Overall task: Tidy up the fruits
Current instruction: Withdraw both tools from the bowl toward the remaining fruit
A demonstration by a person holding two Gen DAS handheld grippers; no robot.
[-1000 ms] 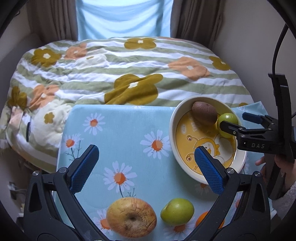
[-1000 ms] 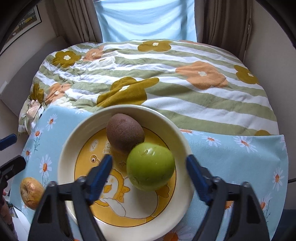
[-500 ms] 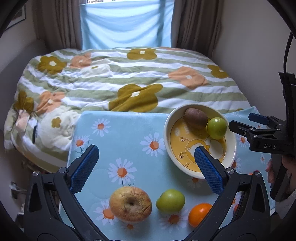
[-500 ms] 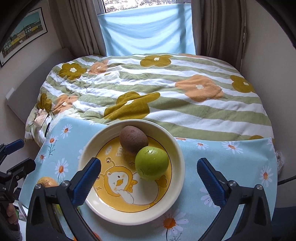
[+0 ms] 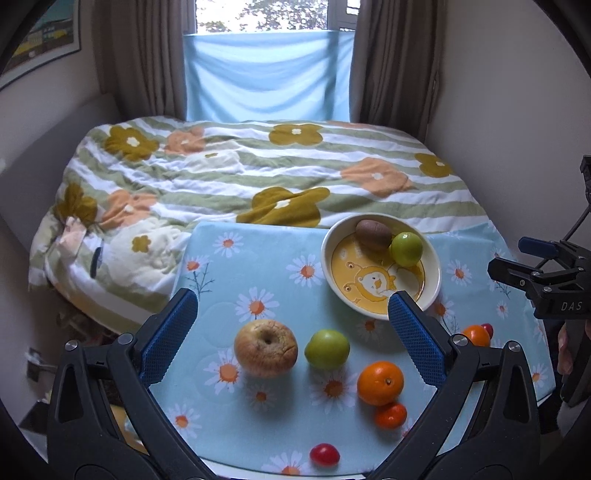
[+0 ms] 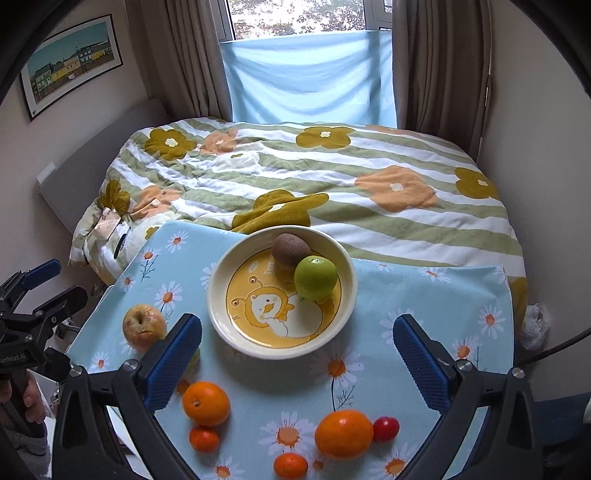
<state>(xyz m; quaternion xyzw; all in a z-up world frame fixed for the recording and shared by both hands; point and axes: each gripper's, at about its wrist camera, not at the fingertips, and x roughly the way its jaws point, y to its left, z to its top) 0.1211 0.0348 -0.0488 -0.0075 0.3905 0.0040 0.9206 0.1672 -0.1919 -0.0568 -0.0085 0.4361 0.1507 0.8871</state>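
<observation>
Both grippers hang above the desk (image 6: 436,295), fingers spread wide and holding nothing: left gripper (image 5: 291,325), right gripper (image 6: 297,345); the bowl (image 6: 221,280) holds a kiwi (image 6: 290,250) touching a green apple (image 6: 316,277); a wrinkled apple (image 5: 265,348), oranges and cherry tomatoes lie loose on the desk

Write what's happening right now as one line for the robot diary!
left claw: open, empty | right claw: open, empty | cream cartoon bowl: brown kiwi, green apple | wrinkled yellow apple: on tablecloth

Green fruit (image 6: 192,357): I see only a sliver behind the right gripper's left finger.
Small orange (image 5: 476,335): partly hidden by left gripper's finger.
Framed picture (image 5: 40,33): cut off by edge.
</observation>
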